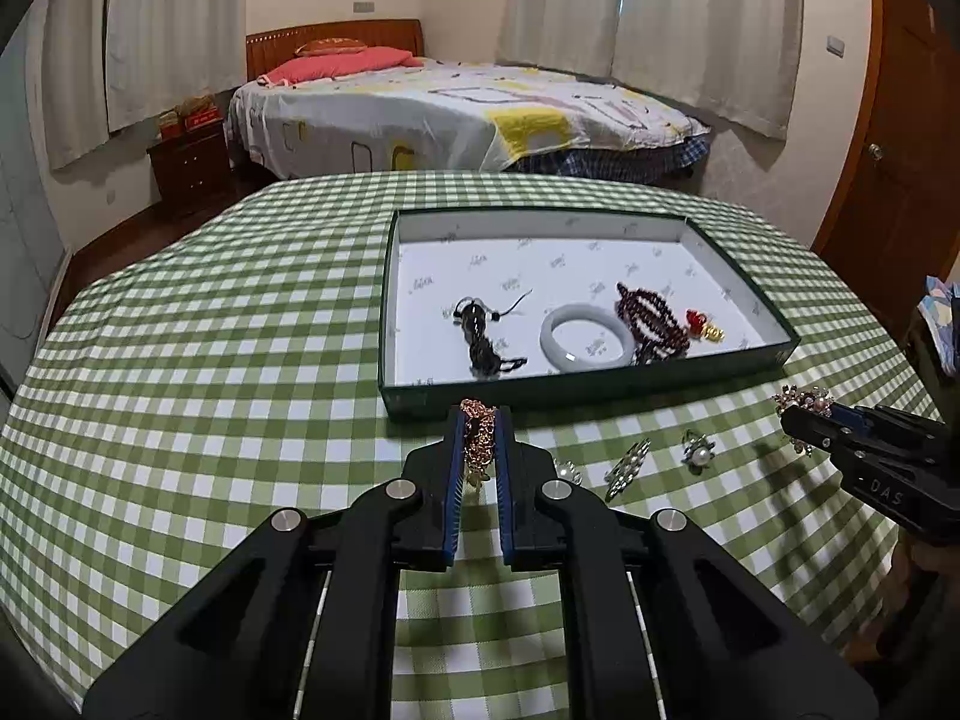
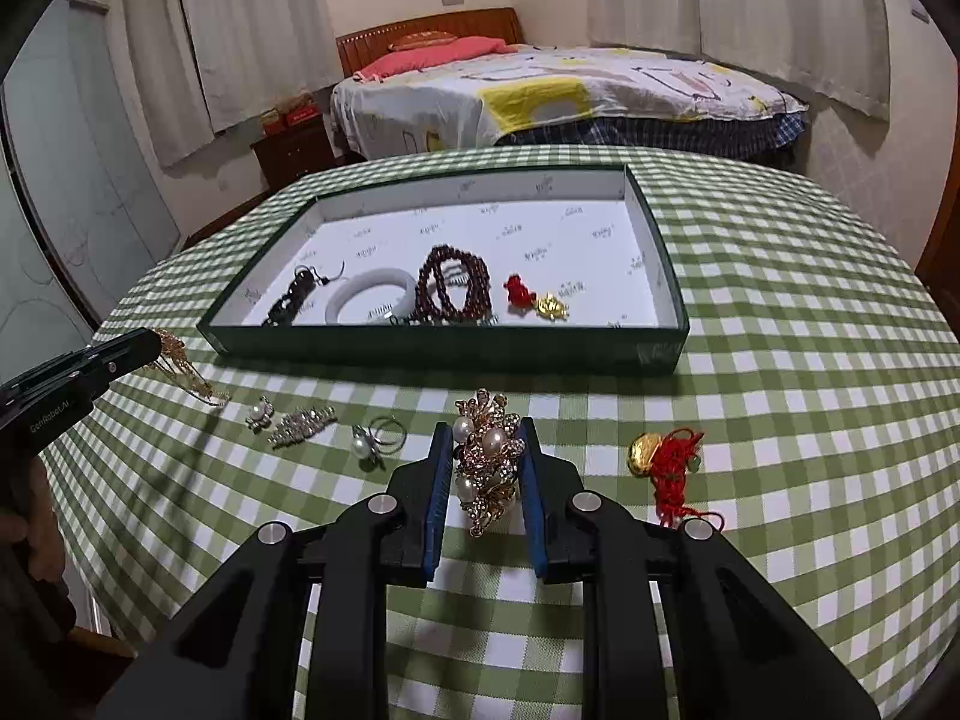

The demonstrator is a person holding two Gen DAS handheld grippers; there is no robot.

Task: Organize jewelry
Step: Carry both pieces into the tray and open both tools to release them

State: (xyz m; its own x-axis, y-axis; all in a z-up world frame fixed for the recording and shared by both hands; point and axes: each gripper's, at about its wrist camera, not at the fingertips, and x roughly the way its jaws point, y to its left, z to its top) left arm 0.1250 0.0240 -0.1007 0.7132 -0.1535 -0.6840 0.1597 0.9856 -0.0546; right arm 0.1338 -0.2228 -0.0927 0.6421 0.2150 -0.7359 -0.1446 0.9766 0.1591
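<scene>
Left wrist view: the left gripper has its jaws nearly closed on a gold chain, pinched between the blue pads with a tail dangling below. At twelve o'clock sits the green tray, already holding a dark cord bracelet, a white bangle and red beads. That chain looks light and limp, likely to slither loose, so a bunched pinch suits it.

Right wrist view: the right gripper is partly closed around a pearl brooch, both pads touching its flanks. It looks stiff, knobbly and fragile; hold the metal frame, not the pearls. A red tasselled charm lies at three o'clock, the tray at twelve.
</scene>
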